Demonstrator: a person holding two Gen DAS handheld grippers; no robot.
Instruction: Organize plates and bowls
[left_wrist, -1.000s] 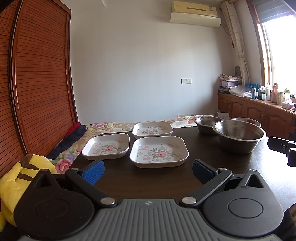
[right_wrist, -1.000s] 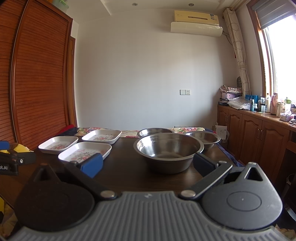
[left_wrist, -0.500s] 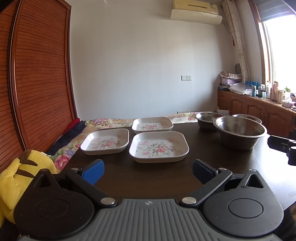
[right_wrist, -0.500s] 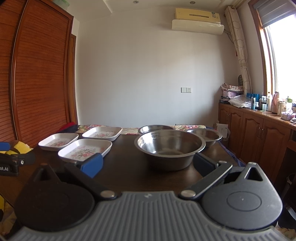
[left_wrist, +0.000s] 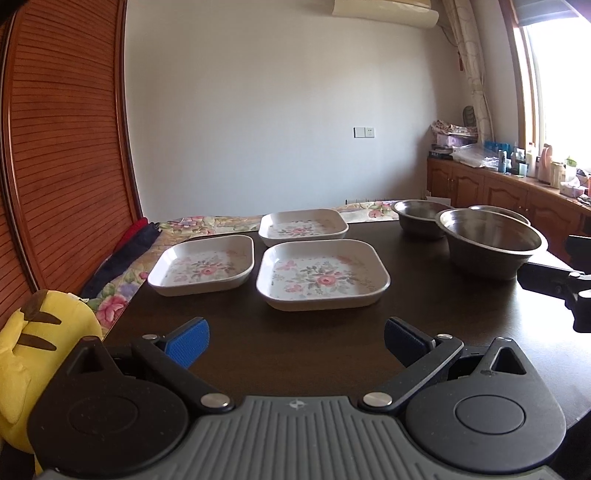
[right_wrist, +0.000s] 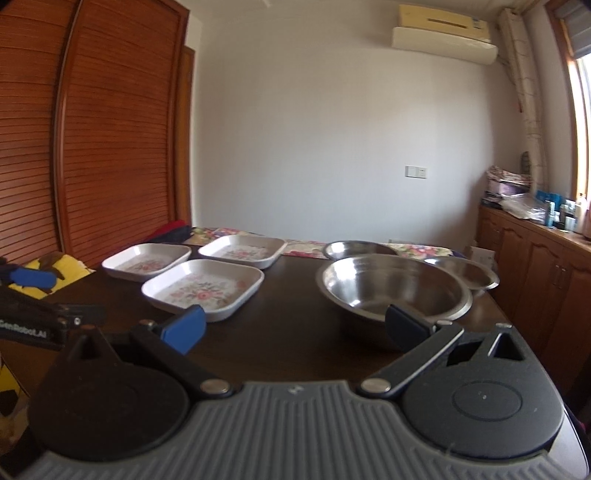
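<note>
Since half a second ago your right gripper (right_wrist: 293, 328) has swung left and dipped; the big bowl (right_wrist: 393, 291) now sits ahead to its right, rim just behind the right pad. Left gripper (left_wrist: 295, 343) has eased closer to the table (left_wrist: 295, 354) and tilted down a little.

Both grippers: jaws spread wide, nothing between the pads.

Left view: near plate (left_wrist: 323, 273) straight ahead; second plate (left_wrist: 205, 264) ahead-left, just beside it; third plate (left_wrist: 303, 227) beyond. Three steel bowls ahead-right, big one nearest, two smaller ones (left_wrist: 419, 218) (left_wrist: 498, 214) behind it.

Nothing stacked yet; all six pieces rest separately on the dark table.

Yellow plush (left_wrist: 33, 332) off your left gripper's left side.
</note>
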